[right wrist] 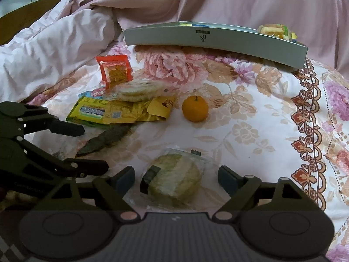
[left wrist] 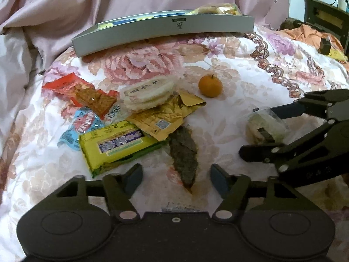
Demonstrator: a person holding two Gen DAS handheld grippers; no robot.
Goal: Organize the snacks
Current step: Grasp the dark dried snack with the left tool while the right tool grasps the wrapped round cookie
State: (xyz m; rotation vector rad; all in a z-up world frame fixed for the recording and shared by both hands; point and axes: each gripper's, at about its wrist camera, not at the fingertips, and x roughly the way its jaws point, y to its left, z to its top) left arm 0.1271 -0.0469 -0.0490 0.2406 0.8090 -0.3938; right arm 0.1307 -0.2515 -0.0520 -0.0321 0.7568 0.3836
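Right tool (right wrist: 175,178) agape, empty, straddling clear-wrapped pale-green round rice cracker (right wrist: 174,179) (grey tray (right wrist: 216,39) at twelve o'clock).

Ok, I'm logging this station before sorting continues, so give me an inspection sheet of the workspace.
Surface: floral bedspread, rumpled.
Job's things: grey tray at the back, some snacks inside; pile of snack packets; orange standing apart; wrapped rice cracker.
Clutter: dark flat scrap beside the pile.
Grippers: left hand-held gripper open, empty; right hand-held gripper open around the cracker, pads not touching.
Cables: nothing seen.
Surroundings: pink duvet behind.
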